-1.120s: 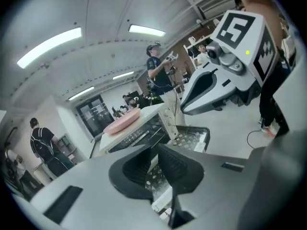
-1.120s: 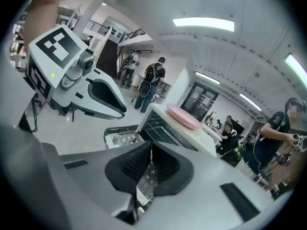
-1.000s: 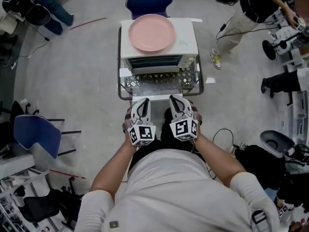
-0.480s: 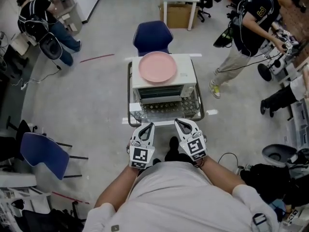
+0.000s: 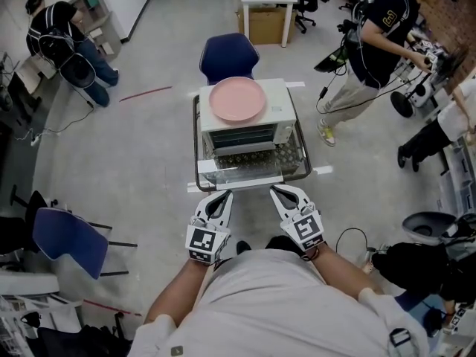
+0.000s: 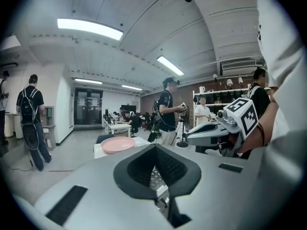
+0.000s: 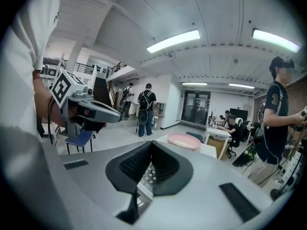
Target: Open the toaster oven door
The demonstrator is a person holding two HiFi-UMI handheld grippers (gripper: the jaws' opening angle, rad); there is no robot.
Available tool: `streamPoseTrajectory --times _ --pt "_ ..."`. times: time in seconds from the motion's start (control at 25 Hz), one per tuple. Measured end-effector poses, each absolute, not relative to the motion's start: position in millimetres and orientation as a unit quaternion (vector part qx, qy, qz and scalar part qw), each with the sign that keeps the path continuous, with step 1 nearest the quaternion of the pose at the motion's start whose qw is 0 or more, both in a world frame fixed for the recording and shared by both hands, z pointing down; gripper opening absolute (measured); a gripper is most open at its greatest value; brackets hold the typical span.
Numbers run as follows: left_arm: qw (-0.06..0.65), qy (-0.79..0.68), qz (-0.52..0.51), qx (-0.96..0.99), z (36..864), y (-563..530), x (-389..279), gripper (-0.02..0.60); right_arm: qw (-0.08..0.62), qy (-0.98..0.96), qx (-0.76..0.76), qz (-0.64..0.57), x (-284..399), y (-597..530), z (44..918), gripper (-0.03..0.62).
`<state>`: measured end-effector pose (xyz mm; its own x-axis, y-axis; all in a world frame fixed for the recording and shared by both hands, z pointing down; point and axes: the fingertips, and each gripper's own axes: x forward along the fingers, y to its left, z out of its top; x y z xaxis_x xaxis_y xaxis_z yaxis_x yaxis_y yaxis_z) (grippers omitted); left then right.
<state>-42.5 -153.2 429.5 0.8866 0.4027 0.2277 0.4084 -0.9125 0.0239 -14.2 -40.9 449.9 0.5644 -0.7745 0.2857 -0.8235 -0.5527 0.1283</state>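
Your left claw (image 6: 154,148) is pressed together with nothing in it, and your right claw (image 7: 151,145) is the same: jaws together, empty. From the head view, both are held side by side just in front of your body and point forward at the toaster oven (image 5: 279,114), short of it and touching nothing.

The oven door (image 5: 239,166) looks folded down flat towards you, its pale front edge nearest the two claw tips. The oven stands on a small counter (image 5: 303,151) with a metal rail around it. A pink plate (image 5: 236,99) lies flat on the oven's white top.

Behind the counter stands a blue chair (image 5: 229,54), and a second blue chair (image 5: 63,233) stands well off to your left. A person in a dark shirt (image 5: 375,28) stands to your right.
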Motion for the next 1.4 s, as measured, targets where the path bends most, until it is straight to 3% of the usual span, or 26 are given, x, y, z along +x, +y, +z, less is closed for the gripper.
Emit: streamPoseTrajectory --times 0.6,1.4 --pt "-0.006 -0.191 -0.125 -0.974 408 -74 -58 0.015 0.091 -0.495 0.860 0.085 -15 39 416 0.020" --pt "0.017 -0.161 -0.106 -0.981 411 -24 -122 0.015 0.073 -0.518 0.849 0.075 -78 85 430 0.020"
